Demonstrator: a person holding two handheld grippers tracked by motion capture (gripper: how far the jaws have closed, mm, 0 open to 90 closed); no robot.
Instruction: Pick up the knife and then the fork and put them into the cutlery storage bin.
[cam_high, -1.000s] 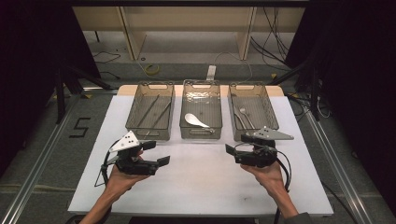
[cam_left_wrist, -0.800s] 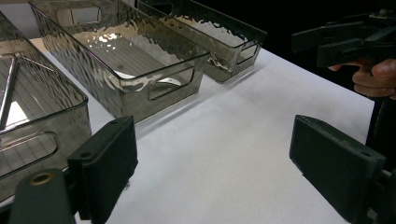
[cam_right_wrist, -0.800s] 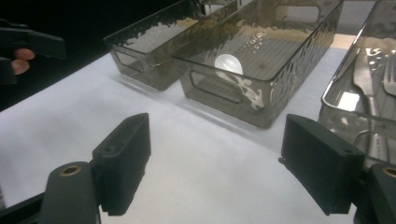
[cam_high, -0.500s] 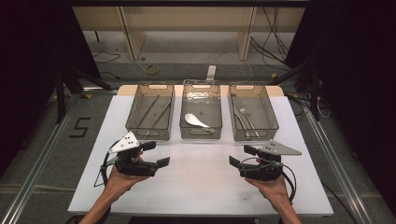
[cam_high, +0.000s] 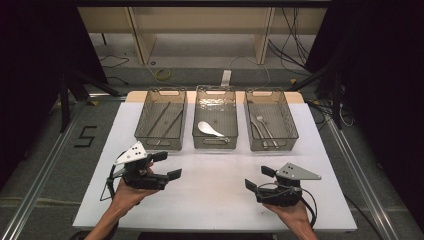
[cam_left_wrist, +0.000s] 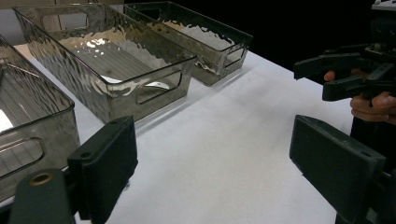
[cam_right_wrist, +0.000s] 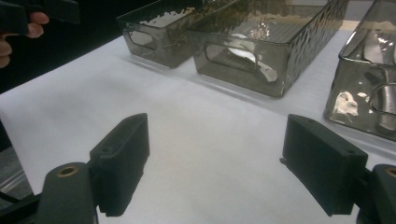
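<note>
While your left gripper (cam_high: 167, 165) and right gripper (cam_high: 259, 178) hover spread and empty over the table (cam_high: 215, 200), the spoon (cam_high: 210, 129) lies in the middle bin (cam_high: 215, 142).

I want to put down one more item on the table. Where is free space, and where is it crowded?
The white table is bare between the left gripper and the right gripper, in front of the three bins. The far side is crowded: left bin, middle bin with a white spoon, and right bin sit close together.
</note>
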